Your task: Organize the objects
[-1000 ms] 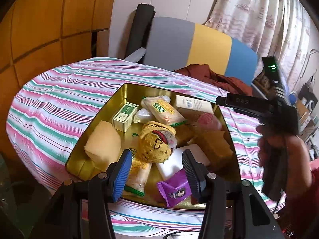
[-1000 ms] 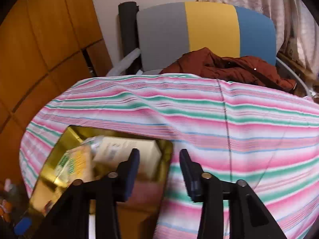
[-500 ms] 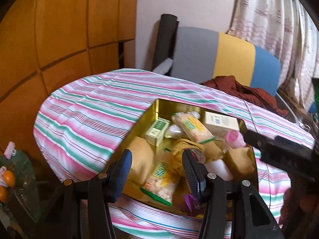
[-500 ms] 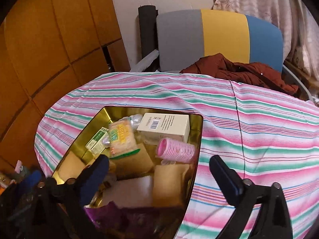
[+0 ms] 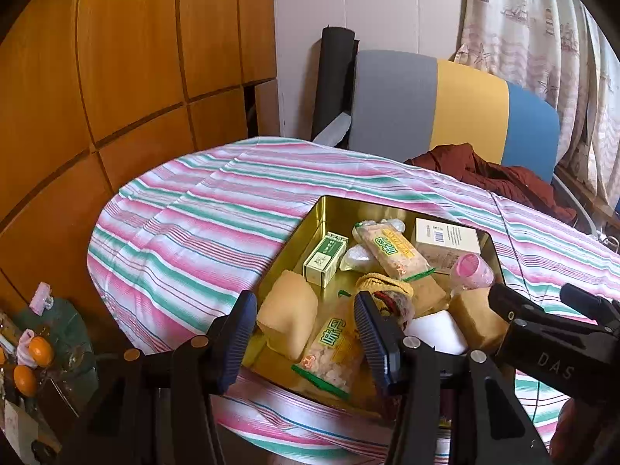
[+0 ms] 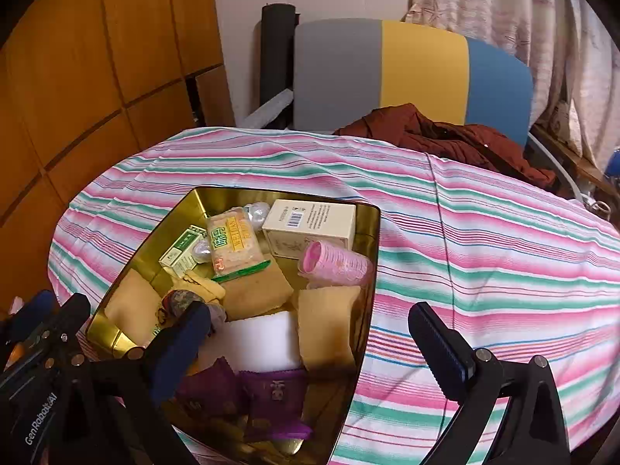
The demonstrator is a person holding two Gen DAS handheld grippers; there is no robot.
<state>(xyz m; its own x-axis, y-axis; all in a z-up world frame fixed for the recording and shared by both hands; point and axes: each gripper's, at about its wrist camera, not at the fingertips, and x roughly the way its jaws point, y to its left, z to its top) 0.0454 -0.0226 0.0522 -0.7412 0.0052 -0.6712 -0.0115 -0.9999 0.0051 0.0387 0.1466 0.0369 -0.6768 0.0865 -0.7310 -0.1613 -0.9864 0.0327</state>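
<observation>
A gold tin (image 5: 306,228) (image 6: 372,271) sits on the striped cloth, filled with small items. Inside lie a pink hair roller (image 6: 337,265) (image 5: 471,271), a white box (image 6: 310,221), a small green box (image 5: 325,257), snack packets (image 5: 391,252), tan pads (image 5: 288,317), a white block (image 6: 263,339) and purple sachets (image 6: 271,399). My left gripper (image 5: 306,333) hovers over the tin's near left part, open, nothing between its pads. My right gripper (image 6: 310,345) hangs over the tin's near right corner, open wide and empty. It also shows at the right of the left wrist view.
The striped tablecloth (image 6: 484,252) covers a rounded table. A grey, yellow and blue chair (image 6: 407,73) with a rust-red garment (image 6: 445,135) stands behind it. Wood panelling (image 5: 116,77) is on the left, a low glass stand with oranges (image 5: 38,352) beside the table, and curtains (image 6: 523,7) at the right.
The right gripper's jaws went from narrow to wide, and it shifted left, bringing the tin into its view. The left gripper drew back and tilted up a little.
</observation>
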